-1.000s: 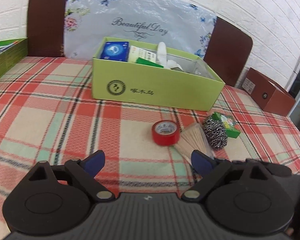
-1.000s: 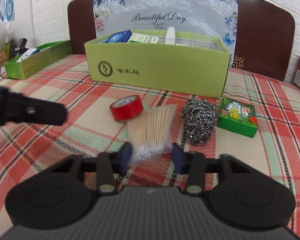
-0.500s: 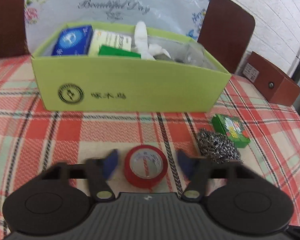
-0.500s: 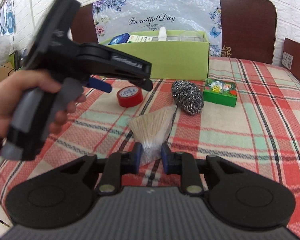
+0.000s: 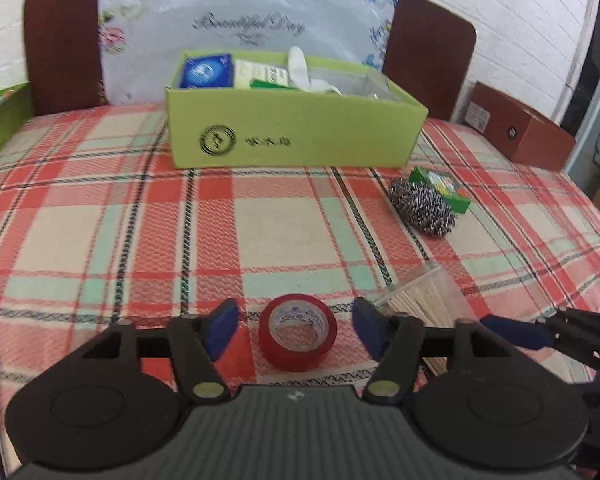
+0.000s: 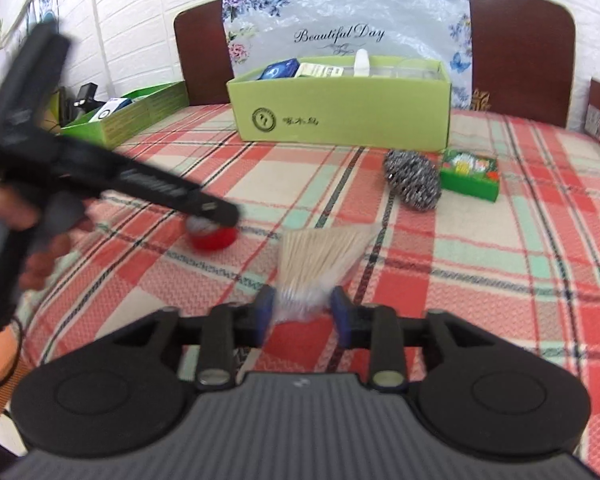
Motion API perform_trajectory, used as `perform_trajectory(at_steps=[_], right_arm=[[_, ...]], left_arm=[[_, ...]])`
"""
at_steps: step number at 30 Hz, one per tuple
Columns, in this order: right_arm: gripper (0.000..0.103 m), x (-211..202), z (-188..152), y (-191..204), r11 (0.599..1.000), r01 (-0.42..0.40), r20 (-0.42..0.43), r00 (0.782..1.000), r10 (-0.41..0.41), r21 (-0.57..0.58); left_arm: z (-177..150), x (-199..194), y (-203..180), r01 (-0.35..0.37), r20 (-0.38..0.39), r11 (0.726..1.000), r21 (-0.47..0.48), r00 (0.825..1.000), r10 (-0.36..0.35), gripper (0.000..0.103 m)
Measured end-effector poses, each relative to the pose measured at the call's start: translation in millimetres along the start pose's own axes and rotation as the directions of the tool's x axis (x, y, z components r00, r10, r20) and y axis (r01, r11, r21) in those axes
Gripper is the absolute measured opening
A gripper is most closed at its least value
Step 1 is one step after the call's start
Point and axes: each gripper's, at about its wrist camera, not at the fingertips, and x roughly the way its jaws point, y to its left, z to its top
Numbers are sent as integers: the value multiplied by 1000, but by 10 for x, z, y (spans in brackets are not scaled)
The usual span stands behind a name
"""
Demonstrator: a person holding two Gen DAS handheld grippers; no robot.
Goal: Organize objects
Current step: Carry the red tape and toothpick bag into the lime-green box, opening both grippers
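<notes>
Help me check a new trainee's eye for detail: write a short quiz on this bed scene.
1. True or false: the red tape roll lies inside the green box.
2. What sits between the right tongs? A) a spoon B) the bag of toothpicks C) a cup
3. What colour is the small packet beside the steel scourer?
Key: 1 false; 2 B; 3 green.
</notes>
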Motion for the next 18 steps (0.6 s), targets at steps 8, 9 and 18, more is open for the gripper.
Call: perform_trajectory(at_steps=[8, 9, 18], right_arm=[[56, 198, 187, 24, 997, 74, -13, 997, -74, 0], [58, 230, 185, 24, 997, 78, -21, 997, -78, 2], [33, 335, 114, 37, 997, 74, -35, 997, -74, -1]], left_arm=[[-56, 206, -90, -2, -49, 1000, 9, 999, 2, 71], [-61, 228, -84, -3, -52, 1000, 4, 999, 3, 70], [-75, 273, -32, 14, -48, 999, -33, 999, -15, 62]])
